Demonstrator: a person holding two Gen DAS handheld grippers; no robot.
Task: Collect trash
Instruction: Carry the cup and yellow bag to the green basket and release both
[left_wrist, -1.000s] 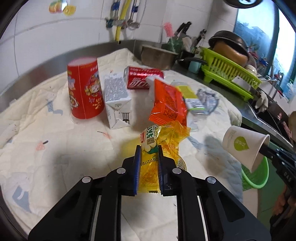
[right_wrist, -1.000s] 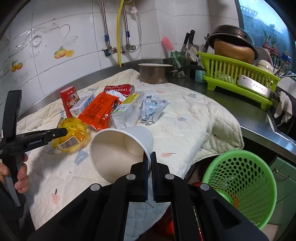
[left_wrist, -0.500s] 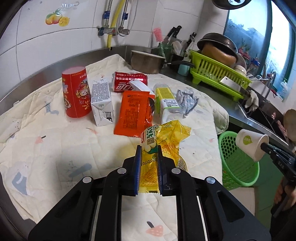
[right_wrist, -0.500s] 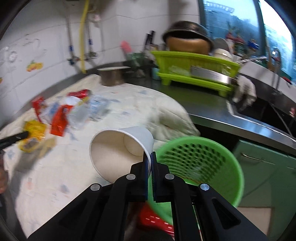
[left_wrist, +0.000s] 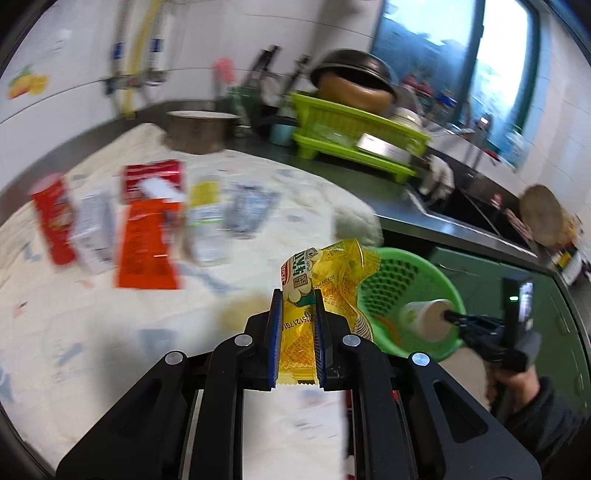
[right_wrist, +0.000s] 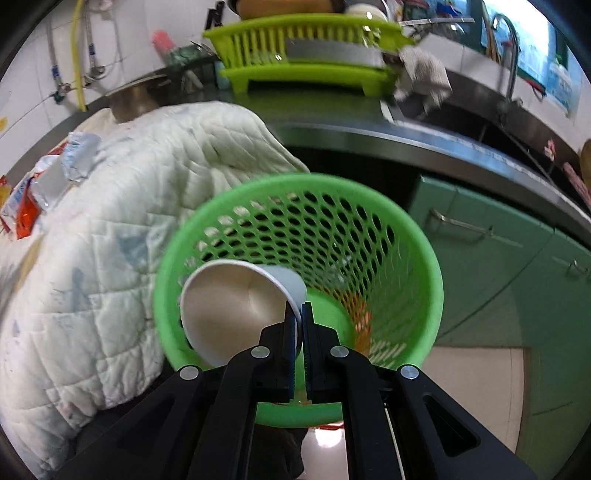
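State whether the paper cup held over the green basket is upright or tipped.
Tipped. The paper cup lies on its side, mouth facing the camera, rim pinched by the right gripper above the green basket.

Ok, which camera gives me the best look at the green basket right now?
The right wrist view: the green basket fills the frame, mouth open to the camera, with the paper cup held over it in the right gripper. The left wrist view shows it only small, blurred, partly behind the yellow wrapper.
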